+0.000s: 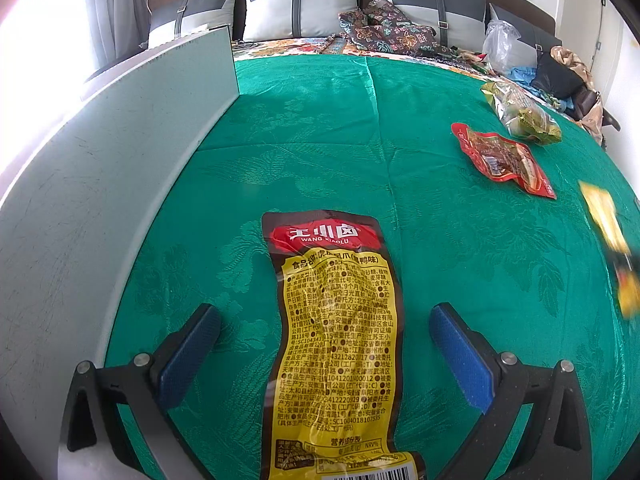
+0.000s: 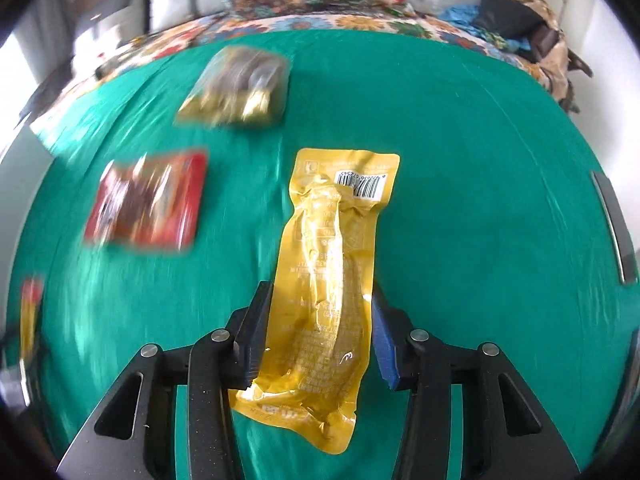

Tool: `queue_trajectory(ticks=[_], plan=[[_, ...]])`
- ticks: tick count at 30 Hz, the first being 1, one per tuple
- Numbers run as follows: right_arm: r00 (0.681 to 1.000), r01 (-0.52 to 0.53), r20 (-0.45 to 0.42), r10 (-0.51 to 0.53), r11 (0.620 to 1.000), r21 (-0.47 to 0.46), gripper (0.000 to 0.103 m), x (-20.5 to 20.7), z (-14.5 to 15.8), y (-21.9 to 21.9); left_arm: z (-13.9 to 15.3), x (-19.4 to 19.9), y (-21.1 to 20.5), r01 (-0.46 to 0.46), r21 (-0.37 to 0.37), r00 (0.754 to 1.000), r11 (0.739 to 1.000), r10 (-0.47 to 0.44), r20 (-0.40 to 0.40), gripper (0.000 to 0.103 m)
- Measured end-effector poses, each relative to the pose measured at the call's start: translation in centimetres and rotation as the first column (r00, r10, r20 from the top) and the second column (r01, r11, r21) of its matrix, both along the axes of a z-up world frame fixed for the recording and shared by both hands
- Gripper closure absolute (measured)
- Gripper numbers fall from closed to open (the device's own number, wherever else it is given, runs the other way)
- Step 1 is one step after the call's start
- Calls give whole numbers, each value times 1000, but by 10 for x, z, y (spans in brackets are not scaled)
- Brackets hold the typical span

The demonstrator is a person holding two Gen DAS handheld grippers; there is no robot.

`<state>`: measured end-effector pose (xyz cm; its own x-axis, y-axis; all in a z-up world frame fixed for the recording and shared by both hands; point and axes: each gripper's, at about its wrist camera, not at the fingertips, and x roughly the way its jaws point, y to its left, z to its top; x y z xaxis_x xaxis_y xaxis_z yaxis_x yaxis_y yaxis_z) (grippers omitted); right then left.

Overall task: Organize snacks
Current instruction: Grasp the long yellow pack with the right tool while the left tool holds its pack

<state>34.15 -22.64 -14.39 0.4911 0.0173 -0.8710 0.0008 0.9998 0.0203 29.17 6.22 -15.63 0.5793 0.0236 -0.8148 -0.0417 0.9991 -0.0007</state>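
Observation:
My left gripper [image 1: 325, 330] is open over the green cloth, its blue pads either side of a long yellow and black snack packet [image 1: 336, 344] that lies flat between them, untouched. My right gripper [image 2: 320, 316] is shut on a plain yellow vacuum packet [image 2: 324, 280] with a barcode at its far end, held above the cloth; this packet shows blurred at the right edge of the left wrist view [image 1: 612, 240]. A red packet [image 1: 506, 158] [image 2: 148, 200] and a clear bag of gold-wrapped sweets [image 1: 520, 110] [image 2: 240, 88] lie on the cloth.
A pale grey board [image 1: 100, 200] stands on edge along the left of the green cloth [image 1: 320, 140]. Behind are grey pillows [image 1: 300, 4], patterned fabric [image 1: 384, 28], a plastic bag [image 1: 500, 44] and clothes. A dark strip [image 2: 614, 228] lies at the cloth's right edge.

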Motion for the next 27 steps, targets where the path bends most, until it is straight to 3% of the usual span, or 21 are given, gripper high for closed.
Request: queue_trajectory(ticks=[4, 7, 11, 27], plan=[[990, -119, 81, 119, 993, 5, 54, -69, -1, 10, 0, 0, 0, 0, 0, 1000, 1000, 0, 0, 0], [978, -157, 134, 160, 987, -37, 50, -91, -7, 22, 0, 0, 0, 0, 0, 1000, 1000, 0, 0, 0], [981, -96, 166, 99, 995, -26, 27, -85, -15, 19, 0, 0, 0, 0, 0, 1000, 1000, 0, 0, 0], [984, -70, 163, 74, 997, -27, 22, -82, -12, 13, 0, 0, 0, 0, 0, 1000, 1000, 0, 0, 0]])
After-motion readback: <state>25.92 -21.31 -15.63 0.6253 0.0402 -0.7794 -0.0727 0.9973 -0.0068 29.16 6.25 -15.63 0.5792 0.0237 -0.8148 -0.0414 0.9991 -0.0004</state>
